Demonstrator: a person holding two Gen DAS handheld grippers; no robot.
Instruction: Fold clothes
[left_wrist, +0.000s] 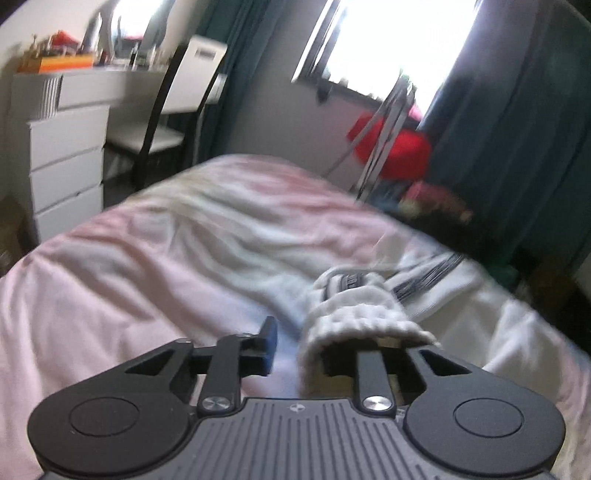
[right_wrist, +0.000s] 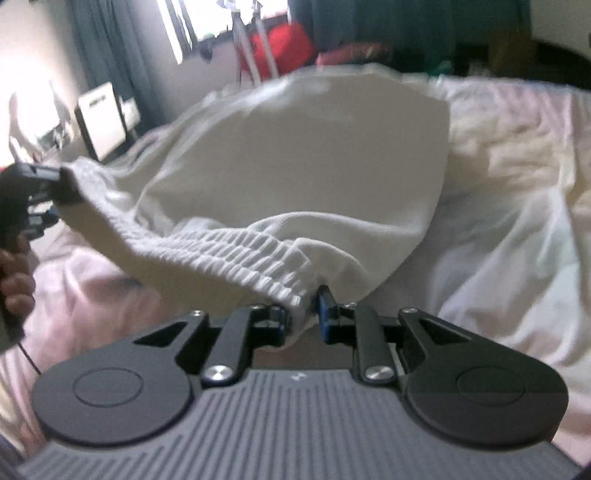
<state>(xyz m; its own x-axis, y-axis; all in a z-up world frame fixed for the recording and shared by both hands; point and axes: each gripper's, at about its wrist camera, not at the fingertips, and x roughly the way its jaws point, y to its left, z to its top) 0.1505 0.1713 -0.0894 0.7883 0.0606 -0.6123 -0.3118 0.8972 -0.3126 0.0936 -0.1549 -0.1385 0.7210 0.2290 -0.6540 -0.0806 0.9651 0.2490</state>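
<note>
- Holding a white garment by its ribbed elastic waistband, stretched between both tongs above the bed.
- Right tongs are pinching one end of the waistband; cloth is filling the gap between the two fingers.
- Left tongs, seen at the left edge of the right wrist view with a hand behind them, are gripping the other end of the band.
- In the left wrist view, the left tongs are showing one blue-padded finger bare while the ribbed band is draping over the other; they look fairly wide apart, so whether they are truly clamping or only hooking the cloth I cannot tell.
- The body of the garment is trailing away from the band, partly lifted and partly lying on the pink-white bedding; a dark striped trim is showing near the band.
- Judging the step: the garment is being held out by the waist, which fits either spreading it flat or bringing one half over the other.
- Whichever follows is calling for even tension across the band and both ends kept level, so the cloth is landing without bunching.
- Motion blur is softening both views.
</note>
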